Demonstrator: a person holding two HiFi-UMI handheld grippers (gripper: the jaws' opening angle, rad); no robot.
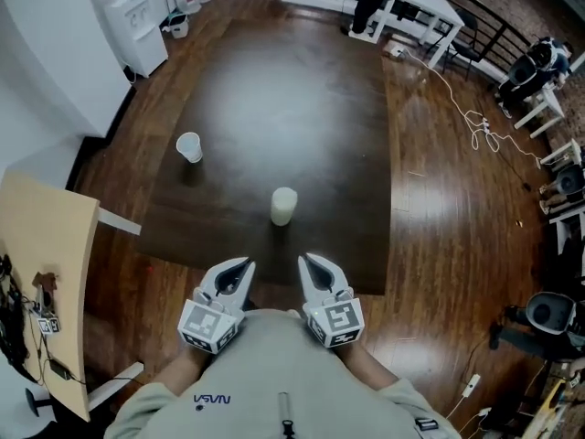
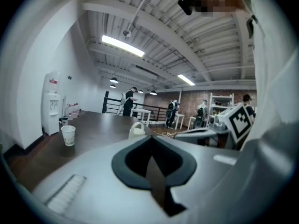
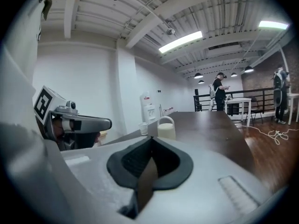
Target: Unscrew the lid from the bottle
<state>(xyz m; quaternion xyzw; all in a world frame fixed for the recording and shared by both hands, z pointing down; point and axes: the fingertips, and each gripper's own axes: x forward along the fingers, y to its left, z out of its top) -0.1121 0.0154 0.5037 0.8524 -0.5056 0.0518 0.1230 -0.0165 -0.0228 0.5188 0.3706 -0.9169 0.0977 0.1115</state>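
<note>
Left gripper (image 1: 239,271) and right gripper (image 1: 311,265) are hovering side by side, jaws pressed together on nothing. The bottle (image 1: 283,206) is standing upright just ahead of them, near the dark table's (image 1: 274,99) front edge, untouched; its lid is too small to make out. Unscrewing is judged not yet begun. A paper cup (image 1: 189,146) is standing further left. Wooden floor (image 1: 448,236) is surrounding the table, with a water dispenser (image 1: 137,21) beyond.

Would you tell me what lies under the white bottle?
The white bottle stands on the dark table, with only bare tabletop showing around it. Its base covers the spot beneath, so anything there is hidden.
</note>
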